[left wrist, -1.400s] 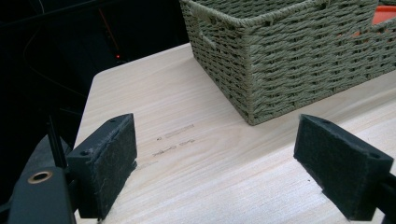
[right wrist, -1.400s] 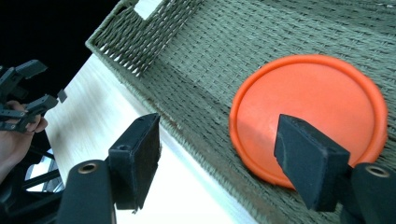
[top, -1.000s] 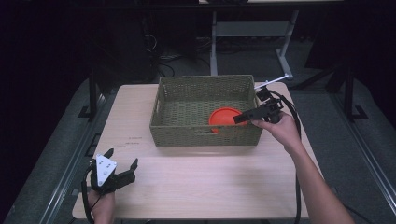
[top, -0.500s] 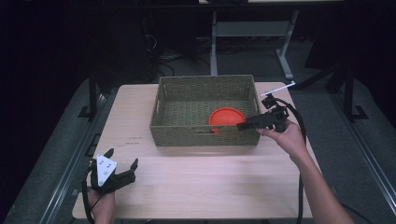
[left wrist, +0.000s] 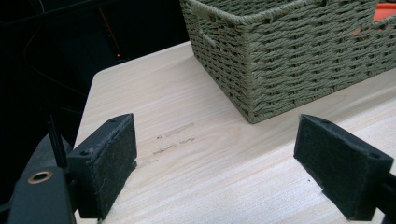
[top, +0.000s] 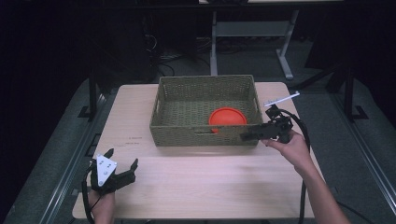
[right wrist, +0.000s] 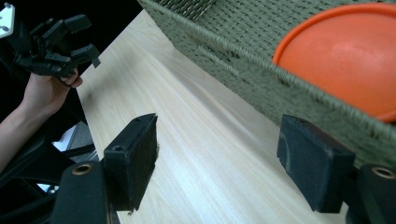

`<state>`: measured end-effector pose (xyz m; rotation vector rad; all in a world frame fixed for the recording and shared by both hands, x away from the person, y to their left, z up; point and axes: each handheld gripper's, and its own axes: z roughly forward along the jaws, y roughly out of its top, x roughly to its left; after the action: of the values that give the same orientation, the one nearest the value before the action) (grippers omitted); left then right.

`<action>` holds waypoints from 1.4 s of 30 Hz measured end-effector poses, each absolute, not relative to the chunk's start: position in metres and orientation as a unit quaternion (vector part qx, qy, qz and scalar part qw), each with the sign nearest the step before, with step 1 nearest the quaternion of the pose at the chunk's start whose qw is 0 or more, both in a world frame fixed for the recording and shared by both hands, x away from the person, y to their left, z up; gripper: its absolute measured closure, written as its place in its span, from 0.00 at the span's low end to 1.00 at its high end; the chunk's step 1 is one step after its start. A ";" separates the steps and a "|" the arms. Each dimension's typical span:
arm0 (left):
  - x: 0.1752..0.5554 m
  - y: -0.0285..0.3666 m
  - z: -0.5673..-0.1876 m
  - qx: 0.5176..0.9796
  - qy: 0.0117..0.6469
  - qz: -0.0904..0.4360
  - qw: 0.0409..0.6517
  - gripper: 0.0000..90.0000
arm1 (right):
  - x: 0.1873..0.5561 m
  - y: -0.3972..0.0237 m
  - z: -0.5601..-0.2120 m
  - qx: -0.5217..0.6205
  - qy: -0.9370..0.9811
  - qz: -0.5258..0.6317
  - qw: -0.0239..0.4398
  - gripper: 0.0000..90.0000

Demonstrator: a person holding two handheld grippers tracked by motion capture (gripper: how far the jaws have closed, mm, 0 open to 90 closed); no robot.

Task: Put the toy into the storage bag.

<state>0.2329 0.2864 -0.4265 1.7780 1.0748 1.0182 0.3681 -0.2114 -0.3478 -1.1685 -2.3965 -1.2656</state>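
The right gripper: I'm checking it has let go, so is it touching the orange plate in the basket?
Apart. In the right gripper view the right gripper stands open and empty outside the basket, whose wall separates it from the orange plate.

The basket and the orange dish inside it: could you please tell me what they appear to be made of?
The basket looks like woven cord or paper rope, matte olive green; the braided strands and rolled rim show it. The orange dish seems moulded plastic: smooth, evenly coloured, with a soft sheen, though coated material cannot be ruled out.
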 end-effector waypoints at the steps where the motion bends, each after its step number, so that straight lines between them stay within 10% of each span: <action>1: 0.233 0.286 -0.426 0.703 0.425 0.403 0.402 0.14 | 0.366 -0.212 -0.350 -0.393 -0.808 -0.428 0.095 0.31; 42: 0.232 0.287 -0.427 0.702 0.431 0.402 0.401 0.14 | 0.321 -0.249 -0.409 -0.424 -0.797 -0.415 0.112 0.30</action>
<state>0.2315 0.2868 -0.4269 1.7739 1.0889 1.0168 0.3207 -0.2488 -0.4091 -1.2458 -2.3385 -1.2191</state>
